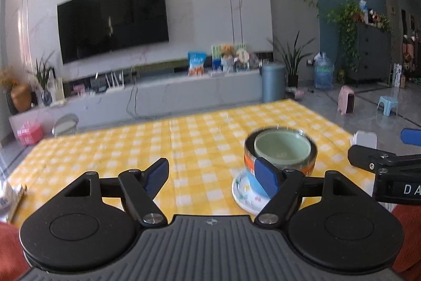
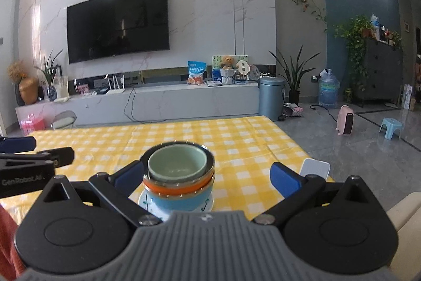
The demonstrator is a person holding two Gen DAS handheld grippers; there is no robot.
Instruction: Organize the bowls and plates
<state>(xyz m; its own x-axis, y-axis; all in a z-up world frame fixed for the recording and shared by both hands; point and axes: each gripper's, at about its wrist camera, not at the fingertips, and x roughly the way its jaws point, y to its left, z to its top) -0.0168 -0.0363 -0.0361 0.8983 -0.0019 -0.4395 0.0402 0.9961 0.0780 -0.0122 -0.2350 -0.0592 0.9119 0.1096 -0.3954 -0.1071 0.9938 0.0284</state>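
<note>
Standing stacked: seemingly three bowls (image 2: 179,175); one plate (image 2: 147,202); both grippers agape.

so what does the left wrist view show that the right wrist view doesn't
Only the left wrist view shows the left gripper head-on, open and empty, plus a wooden item at the table's left edge. Only the right wrist view shows the right gripper head-on, open around the stack without touching. Both show the bowl stack on its plate and the checked tablecloth.

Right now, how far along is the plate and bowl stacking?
Looks nearly done: the green bowl sits nested in the orange bowl, on the blue bowl, on the white plate. Nothing is in hand: left gripper and right gripper are both open. No other dishes show on the yellow checked tablecloth.
</note>
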